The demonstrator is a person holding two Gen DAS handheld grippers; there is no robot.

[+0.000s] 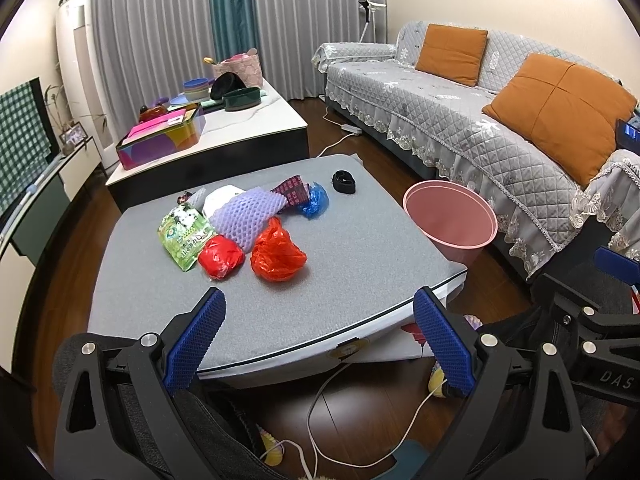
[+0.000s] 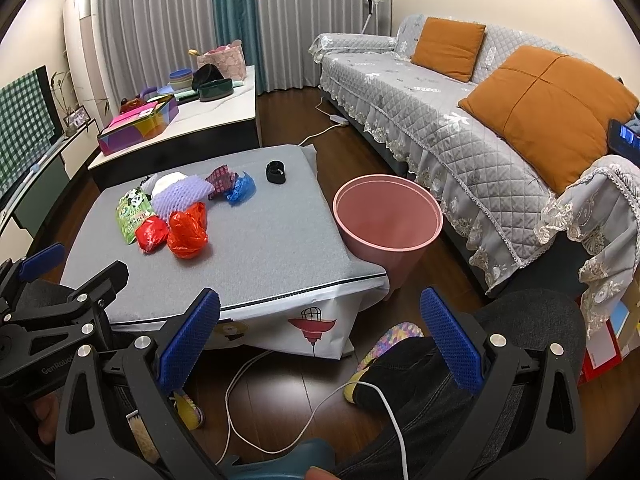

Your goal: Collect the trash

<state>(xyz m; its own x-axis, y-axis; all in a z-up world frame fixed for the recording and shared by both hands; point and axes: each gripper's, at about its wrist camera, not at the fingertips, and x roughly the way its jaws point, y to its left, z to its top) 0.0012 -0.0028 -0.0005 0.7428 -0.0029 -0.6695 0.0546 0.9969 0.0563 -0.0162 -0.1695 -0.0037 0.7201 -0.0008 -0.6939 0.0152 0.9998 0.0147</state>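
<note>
A heap of trash lies on the grey padded table [image 1: 340,264]: two red plastic bags [image 1: 278,257] [image 1: 221,257], a green snack packet [image 1: 184,238], a purple foam net [image 1: 246,216], a white wad [image 1: 220,199], a dark patterned wrapper [image 1: 292,192], a blue plastic bag [image 1: 316,200] and a black strap [image 1: 344,181]. A pink bin [image 1: 450,220] stands on the floor right of the table. My left gripper [image 1: 320,304] is open and empty at the table's near edge. My right gripper [image 2: 320,304] is open and empty, lower, before the near right corner; the bin [image 2: 388,220] is ahead.
A grey quilted sofa [image 1: 460,120] with orange cushions runs along the right. A white low table [image 1: 240,128] with boxes and bowls stands behind. White cables [image 2: 248,384] lie on the wood floor. My knees and slippers [image 2: 384,344] are below the grippers.
</note>
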